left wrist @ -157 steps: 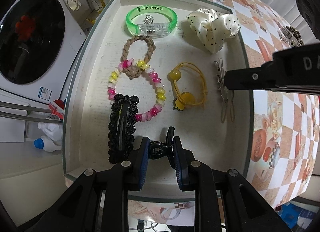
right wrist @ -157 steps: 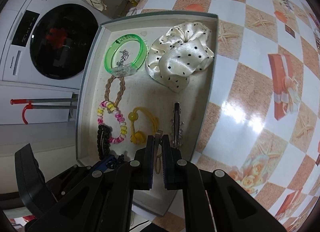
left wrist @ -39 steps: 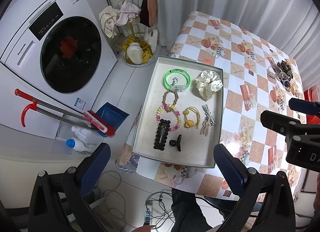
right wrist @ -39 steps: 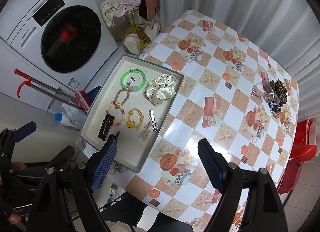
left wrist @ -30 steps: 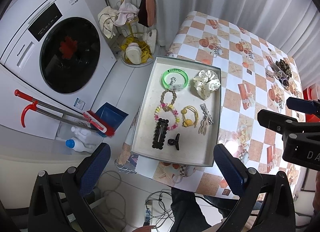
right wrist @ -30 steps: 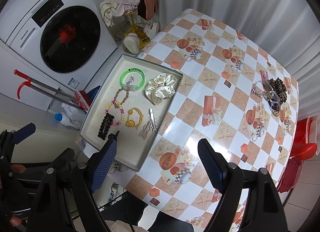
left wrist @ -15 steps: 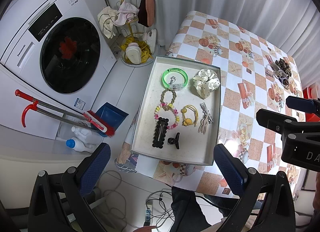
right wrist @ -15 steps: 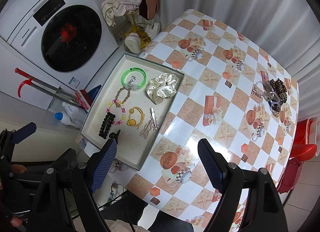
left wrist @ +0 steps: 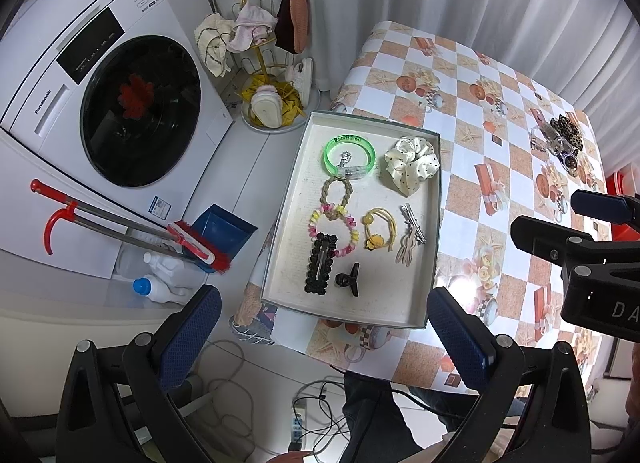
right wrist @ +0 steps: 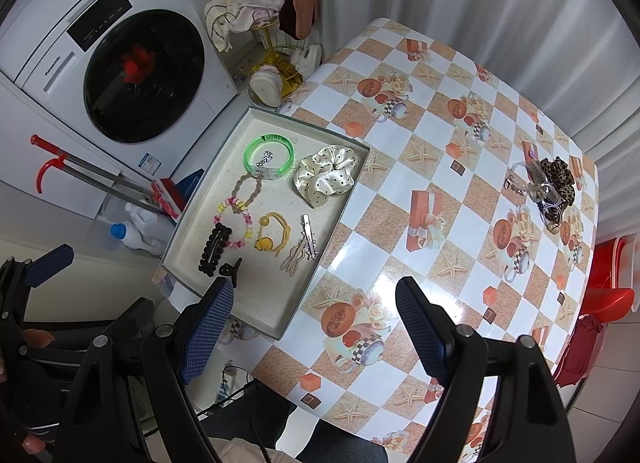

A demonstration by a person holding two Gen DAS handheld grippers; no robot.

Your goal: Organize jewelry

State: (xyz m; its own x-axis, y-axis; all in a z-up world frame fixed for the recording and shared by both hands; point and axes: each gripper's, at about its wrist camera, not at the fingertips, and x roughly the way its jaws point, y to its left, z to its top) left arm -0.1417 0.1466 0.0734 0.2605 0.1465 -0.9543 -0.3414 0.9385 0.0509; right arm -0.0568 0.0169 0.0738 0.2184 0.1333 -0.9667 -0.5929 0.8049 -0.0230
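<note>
Both hand-held grippers — left (left wrist: 324, 337), right (right wrist: 314, 321) — spread wide, empty, above tray (left wrist: 434, 263); black barrette (left wrist: 320, 263) lengthwise along it.

Shallow grey rectangular tray (right wrist: 192, 283) seen from above
Hair accessories are laid inside it; wide-spread right gripper (right wrist: 314, 319) is held above.

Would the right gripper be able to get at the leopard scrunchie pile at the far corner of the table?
Probably yes: the right gripper is open and empty, and only bare tablecloth lies between it and the leopard scrunchie pile.
</note>
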